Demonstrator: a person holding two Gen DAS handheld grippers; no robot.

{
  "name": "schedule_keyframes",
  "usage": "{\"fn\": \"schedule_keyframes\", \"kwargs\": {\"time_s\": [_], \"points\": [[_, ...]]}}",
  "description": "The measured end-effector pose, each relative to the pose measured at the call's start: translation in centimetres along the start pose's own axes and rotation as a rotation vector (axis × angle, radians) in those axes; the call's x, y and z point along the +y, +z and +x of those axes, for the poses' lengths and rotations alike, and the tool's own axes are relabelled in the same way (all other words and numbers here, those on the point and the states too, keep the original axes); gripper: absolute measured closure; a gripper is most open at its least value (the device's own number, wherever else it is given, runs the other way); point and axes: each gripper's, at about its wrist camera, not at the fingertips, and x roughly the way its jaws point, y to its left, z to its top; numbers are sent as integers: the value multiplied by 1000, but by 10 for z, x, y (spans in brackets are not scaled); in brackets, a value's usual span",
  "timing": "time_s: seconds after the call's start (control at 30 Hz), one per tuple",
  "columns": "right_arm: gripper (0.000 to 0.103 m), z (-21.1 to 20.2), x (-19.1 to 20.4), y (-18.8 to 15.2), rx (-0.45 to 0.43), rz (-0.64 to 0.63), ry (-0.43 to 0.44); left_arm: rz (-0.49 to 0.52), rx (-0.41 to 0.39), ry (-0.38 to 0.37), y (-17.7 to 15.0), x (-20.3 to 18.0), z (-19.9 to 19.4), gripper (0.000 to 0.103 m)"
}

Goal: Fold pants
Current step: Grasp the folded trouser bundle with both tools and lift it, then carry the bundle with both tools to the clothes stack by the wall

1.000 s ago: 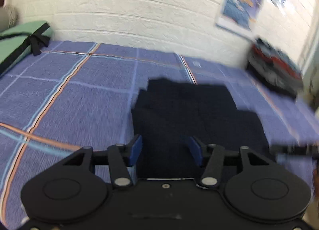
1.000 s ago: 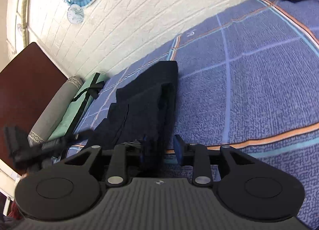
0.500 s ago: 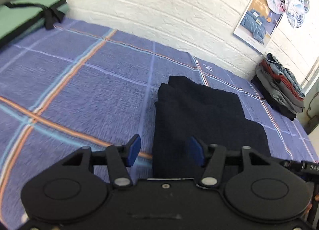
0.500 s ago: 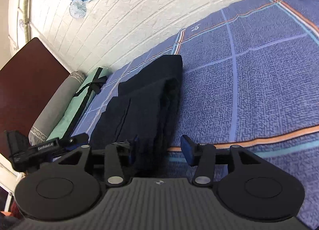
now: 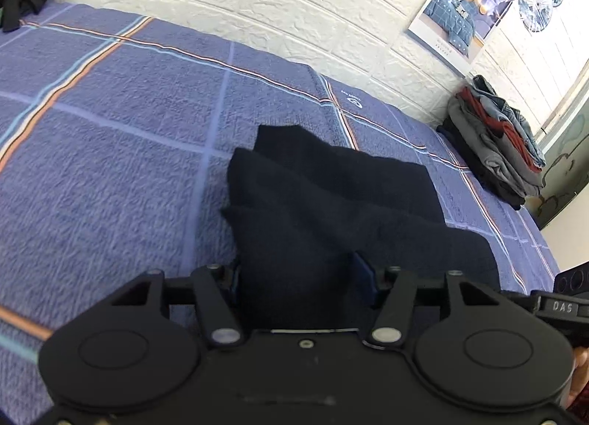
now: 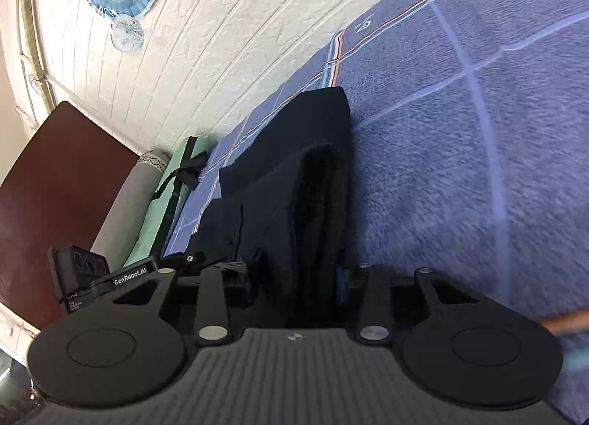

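Dark navy pants [image 5: 331, 204] lie folded in layers on the blue plaid bed cover [image 5: 110, 167]. My left gripper [image 5: 299, 277] stands open over their near left corner, with cloth filling the gap between its blue pads. In the right wrist view the pants [image 6: 294, 185] stretch away as a thick folded stack. My right gripper [image 6: 295, 283] straddles the stack's near right fold and its jaws are closing with that fold between them. Each gripper shows at the edge of the other's view.
A pile of grey, red and denim clothes [image 5: 493, 145] sits against the white brick wall at the bed's far right. A green strapped mat [image 6: 162, 211], a grey bolster [image 6: 121, 211] and a brown headboard [image 6: 48, 196] lie at the far left end.
Both grippers have come forward and down onto the near edge of the pants, so cloth now fills both gaps. The right jaws stand wider than a second ago.
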Motion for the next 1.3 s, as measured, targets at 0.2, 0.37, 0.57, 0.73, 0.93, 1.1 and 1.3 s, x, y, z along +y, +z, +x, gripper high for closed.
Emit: {"fn": "schedule_keyframes", "kwargs": {"time_s": [0.2,0.37,0.57,0.73,0.93,1.1,1.3], "points": [[64,-7,7,3,-13,9,31,14,2,42,11,-19,-8,87],[66,-43,26,12,-106,-37,121,114,-74,6,25,-70,-34,89],[67,-110,22,45,-266,-98,154,200,-138,-90,55,-139,-38,90],[67,-167,14,79,-395,-146,118,307,-151,-162,83,-213,-11,90],[67,-214,-1,133,-499,-206,13,370,-155,-228,120,-304,43,90],[67,-237,-20,195,-539,-203,-56,380,-157,-257,159,-368,98,90],[67,-259,-35,275,-582,-217,-123,351,-161,-285,225,-428,167,90]]}}
